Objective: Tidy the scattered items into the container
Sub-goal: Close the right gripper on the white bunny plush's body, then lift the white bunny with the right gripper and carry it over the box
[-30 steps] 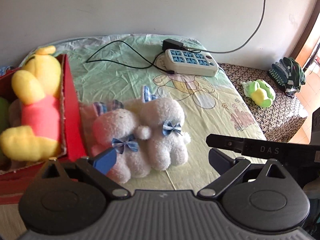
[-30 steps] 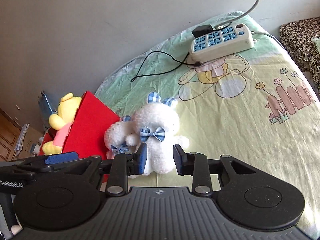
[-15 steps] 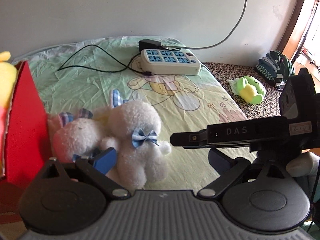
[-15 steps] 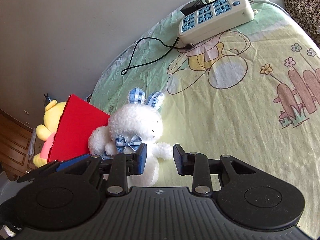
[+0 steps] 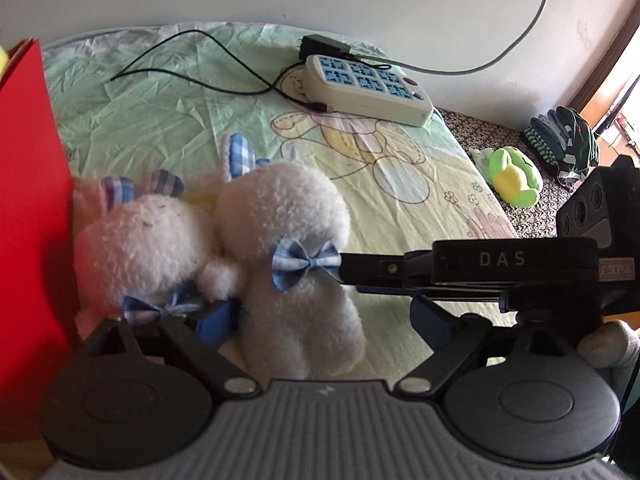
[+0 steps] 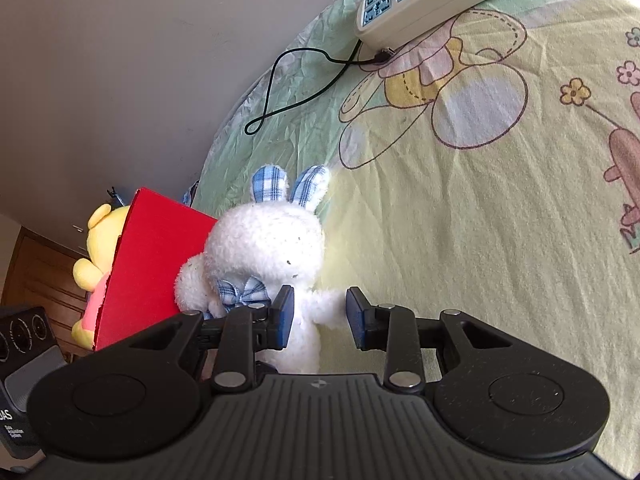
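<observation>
Right wrist view: the right gripper [image 6: 319,316] is held with jaws spread around an arm of the white rabbit [image 6: 266,248], which lies lengthwise ahead, ears pointing away. The red box [image 6: 152,264] stands just left of the rabbit, a second rabbit [image 5: 144,248] wedged between. The left gripper [image 5: 320,320], spread wide, straddles the rabbit's body.

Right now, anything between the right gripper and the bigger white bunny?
Nothing visible. The right gripper is open with the bigger white bunny's arm already between its fingers. The smaller bunny lies beside it, against the red box.
</observation>
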`<state>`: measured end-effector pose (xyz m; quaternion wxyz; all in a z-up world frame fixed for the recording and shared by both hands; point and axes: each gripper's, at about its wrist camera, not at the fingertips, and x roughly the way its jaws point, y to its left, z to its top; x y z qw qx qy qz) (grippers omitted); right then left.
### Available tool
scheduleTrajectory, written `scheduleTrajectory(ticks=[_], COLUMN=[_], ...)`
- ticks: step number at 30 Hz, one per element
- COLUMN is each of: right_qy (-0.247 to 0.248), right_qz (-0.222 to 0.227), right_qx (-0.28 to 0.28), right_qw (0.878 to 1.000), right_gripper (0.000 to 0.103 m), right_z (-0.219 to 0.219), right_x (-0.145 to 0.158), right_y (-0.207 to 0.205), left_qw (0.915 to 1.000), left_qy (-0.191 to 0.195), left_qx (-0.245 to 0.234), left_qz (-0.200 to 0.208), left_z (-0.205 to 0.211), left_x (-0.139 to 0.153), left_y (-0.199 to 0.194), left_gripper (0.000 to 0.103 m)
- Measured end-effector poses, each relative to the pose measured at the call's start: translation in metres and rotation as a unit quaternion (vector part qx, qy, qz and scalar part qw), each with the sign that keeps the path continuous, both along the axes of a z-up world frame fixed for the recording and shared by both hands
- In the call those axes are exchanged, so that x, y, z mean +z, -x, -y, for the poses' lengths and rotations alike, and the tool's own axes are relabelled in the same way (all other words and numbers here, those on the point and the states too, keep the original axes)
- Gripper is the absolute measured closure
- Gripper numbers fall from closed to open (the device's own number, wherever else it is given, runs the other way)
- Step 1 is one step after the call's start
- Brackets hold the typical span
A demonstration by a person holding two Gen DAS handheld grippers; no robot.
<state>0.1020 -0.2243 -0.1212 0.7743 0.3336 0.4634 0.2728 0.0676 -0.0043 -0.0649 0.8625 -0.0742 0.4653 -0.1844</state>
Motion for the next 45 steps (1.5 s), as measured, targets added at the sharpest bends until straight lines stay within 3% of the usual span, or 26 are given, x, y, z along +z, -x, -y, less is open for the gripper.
scheduleTrajectory(ticks=[3, 8, 14, 18, 23, 26, 30, 34, 39, 45], right_qy=[-0.014, -0.033, -0.034, -0.031, -0.024, -0.045, -0.038, -0.068, -0.083, -0.106], right_qz=[-0.006, -0.02, -0.029, -0.045, -0.026, -0.016, -0.009, -0.021, -0.024, -0.039], right_qx=[0.003, 0.021, 0.019, 0.014, 0.004, -0.015, -0.003, 0.004, 0.023, 0.022], right_qw=[1.0, 0.999, 0.999, 0.998, 0.999, 0.999, 0.999, 0.997, 0.996, 0.993], right_gripper=[0.072, 0.096, 0.1, 0.099, 0.092, 0.076, 0.074, 0.067, 0.064, 0.058], right_z=[0.0, 0.003, 0.031, 0.044, 0.05, 0.055, 0.046, 0.041, 0.032, 0.025], right_x=[-0.003, -0.004, 0.006, 0.007, 0.015, 0.016, 0.013, 0.004, 0.0, -0.008], right_y=[-0.002, 0.0, 0.018, 0.033, 0.043, 0.038, 0.03, 0.022, 0.017, 0.01], left_qw=[0.9999, 0.9997, 0.9964, 0.9943, 0.9938, 0.9959, 0.9952, 0.9963, 0.9972, 0.9968], left_qy=[-0.007, -0.003, 0.038, 0.036, 0.05, 0.036, 0.021, 0.023, 0.051, 0.058], left_qx=[-0.007, -0.023, -0.068, -0.094, -0.093, -0.083, -0.087, -0.082, -0.05, -0.043], left_qz=[-0.003, -0.009, -0.032, -0.035, -0.036, -0.002, 0.038, 0.014, -0.023, -0.033], left_z=[0.003, 0.011, 0.03, 0.041, 0.024, 0.014, 0.018, 0.029, 0.011, 0.013], left_x=[-0.003, -0.002, -0.004, -0.006, 0.006, 0.023, 0.035, 0.016, 0.003, -0.004], left_y=[-0.002, 0.001, 0.009, 0.014, 0.017, 0.023, 0.022, 0.008, 0.0, 0.0], left_gripper=[0.018, 0.018, 0.018, 0.016, 0.019, 0.019, 0.019, 0.023, 0.028, 0.032])
